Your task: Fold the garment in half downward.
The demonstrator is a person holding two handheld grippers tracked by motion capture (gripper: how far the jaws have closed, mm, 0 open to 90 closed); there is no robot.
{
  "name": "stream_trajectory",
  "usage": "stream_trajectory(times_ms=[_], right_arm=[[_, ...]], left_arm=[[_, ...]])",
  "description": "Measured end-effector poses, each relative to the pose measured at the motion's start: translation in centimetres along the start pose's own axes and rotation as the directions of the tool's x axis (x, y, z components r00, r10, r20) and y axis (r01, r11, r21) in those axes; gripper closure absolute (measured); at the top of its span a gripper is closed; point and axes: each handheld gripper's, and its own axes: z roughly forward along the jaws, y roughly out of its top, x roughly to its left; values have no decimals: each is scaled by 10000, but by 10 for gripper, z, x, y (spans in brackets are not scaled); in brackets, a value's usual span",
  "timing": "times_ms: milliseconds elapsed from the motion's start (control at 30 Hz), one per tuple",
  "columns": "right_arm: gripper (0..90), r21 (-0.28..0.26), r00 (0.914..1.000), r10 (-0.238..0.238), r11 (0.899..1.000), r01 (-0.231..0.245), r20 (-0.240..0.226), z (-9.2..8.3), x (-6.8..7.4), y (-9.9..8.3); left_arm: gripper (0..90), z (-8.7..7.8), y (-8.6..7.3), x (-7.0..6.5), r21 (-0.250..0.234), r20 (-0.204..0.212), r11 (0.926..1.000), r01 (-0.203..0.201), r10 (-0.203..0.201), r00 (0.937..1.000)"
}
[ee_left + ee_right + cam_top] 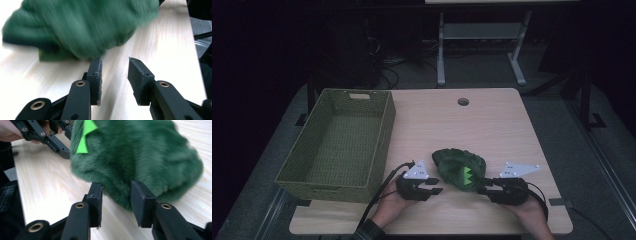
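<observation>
A dark green furry plush thing [460, 168] lies near the front of the wooden table [497, 125], with bright green felt triangles [467, 176] on its near side. My left gripper [435, 186] is just left of it, open, its jaws aimed at the plush [80, 27], with bare tabletop in the gap of the left gripper [115, 67]. My right gripper [482, 186] is just right of it, open. In the right gripper view the fur [140, 152] reaches the tips of the right gripper [116, 190] without being pinched, and the left gripper [67, 143] is at the far side.
A woven olive-green basket [382, 145] stands with nothing in it on the table's left side. A round cable hole [463, 101] sits near the far edge. Beyond the table are a white desk frame [482, 35] and cables on a dark floor.
</observation>
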Motion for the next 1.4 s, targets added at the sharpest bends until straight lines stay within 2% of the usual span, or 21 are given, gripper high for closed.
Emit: stream_trajectory(times_ms=[133,233,367,433,567,733,800,900,967,1167,1400], right_arm=[[558,107,9999,-117,9999,117,-25,-6,6,-3],[557,54,9998,-189,9998,189,-17,-9,10,-5],[649,-168,10000,-41,9998,42,74,-15,6,-1],[724,-260,9994,231,9994,-225,240,-16,0,4],[820,-340,9977,465,9984,-449,483,-12,-9,17],[886,-397,9967,368,9986,-340,727,-2,-14,27],[897,-299,9964,395,9989,-373,756,5,-18,29],[899,72,9970,462,9989,-468,622,13,-19,28],[899,409,9974,486,9979,-508,525,20,-18,26],[900,975,9983,475,9940,-506,337,32,-15,18],[900,1539,9988,472,9869,-492,164,42,-9,13]], left_arm=[[635,-6,0,-1,-111,-50,9999,71,-71,10000],[658,-9,5,-1,-290,-81,9996,37,-40,10000],[731,-12,16,2,-532,-152,9986,21,-29,9999],[765,-13,26,5,-608,-246,9981,-6,-9,9997],[826,-11,50,12,-747,-398,9970,-221,192,9990],[872,3,79,29,-773,-771,9963,-387,328,9965],[887,13,84,36,-504,-975,9979,-406,355,9946],[895,29,77,44,142,-926,9998,-128,141,9956],[897,38,64,48,509,-850,9986,148,-105,9963],[898,37,38,50,642,-703,9960,627,-581,9958],[898,40,20,46,1143,-661,9908,727,-655,9957]])
